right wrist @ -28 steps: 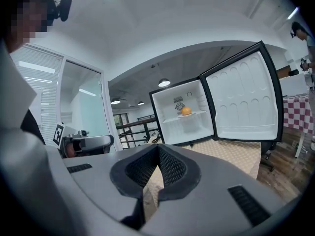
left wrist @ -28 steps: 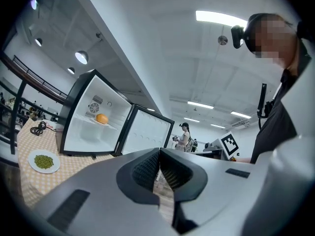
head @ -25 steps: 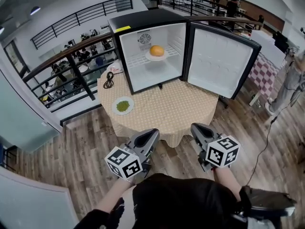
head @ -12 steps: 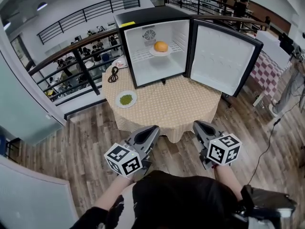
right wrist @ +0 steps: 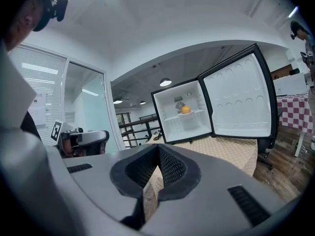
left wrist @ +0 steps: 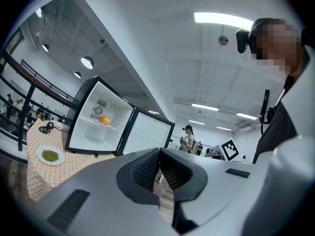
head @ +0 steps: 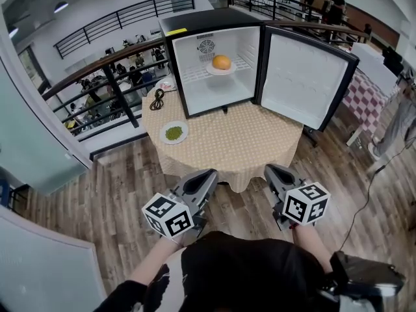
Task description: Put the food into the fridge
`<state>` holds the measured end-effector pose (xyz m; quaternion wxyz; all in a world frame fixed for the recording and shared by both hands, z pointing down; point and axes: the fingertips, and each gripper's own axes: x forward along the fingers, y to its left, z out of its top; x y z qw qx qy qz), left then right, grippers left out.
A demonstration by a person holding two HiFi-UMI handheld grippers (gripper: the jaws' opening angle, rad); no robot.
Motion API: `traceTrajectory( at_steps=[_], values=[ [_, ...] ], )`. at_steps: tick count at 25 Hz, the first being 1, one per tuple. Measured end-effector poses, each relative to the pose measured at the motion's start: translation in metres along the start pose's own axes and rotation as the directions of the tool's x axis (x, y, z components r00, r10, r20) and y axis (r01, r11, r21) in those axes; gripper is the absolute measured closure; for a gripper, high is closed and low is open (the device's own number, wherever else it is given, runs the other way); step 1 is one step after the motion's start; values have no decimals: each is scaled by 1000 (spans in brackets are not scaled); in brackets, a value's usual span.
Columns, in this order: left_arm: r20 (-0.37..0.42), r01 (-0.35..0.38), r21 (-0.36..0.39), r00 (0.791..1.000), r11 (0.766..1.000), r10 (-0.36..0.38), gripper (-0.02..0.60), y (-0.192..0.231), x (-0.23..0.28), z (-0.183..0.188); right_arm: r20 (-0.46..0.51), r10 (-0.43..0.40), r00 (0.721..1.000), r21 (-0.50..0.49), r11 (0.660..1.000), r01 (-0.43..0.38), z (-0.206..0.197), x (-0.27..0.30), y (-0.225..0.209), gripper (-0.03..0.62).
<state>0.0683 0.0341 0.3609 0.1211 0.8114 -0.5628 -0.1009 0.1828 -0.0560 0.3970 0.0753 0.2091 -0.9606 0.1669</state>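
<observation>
The left gripper [head: 207, 175] and right gripper [head: 273, 170] are hovering short of the near edge of the tabletop [head: 247, 155], fingers closed and empty. The fridge [head: 208, 22] is standing open for loading: orange food [head: 221, 62] is sitting inside, and green food [head: 173, 133] is waiting by the left edge.

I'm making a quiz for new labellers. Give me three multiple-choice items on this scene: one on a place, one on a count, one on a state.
1. Where is the orange relative to the fridge?
A. on top of it
B. on a shelf inside it
C. beneath it

2. How many plates of green food lie on the table?
A. none
B. one
C. three

3. The fridge door is:
A. open
B. shut
C. taken off

Answers:
1 B, the orange shows inside the white interior, up on the shelf.
2 B, a single such plate lies left of the fridge.
3 A, the door stands swung out to the right, still attached.
</observation>
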Motion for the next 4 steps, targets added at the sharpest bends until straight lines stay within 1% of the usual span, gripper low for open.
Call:
traceTrajectory(
  at_steps=[4],
  values=[
    [2, -2, -2, 1000, 1000, 2, 568, -3, -2, 0, -2, 2, 1000, -2, 1000, -2, -1, -2, 2, 580]
  ],
)
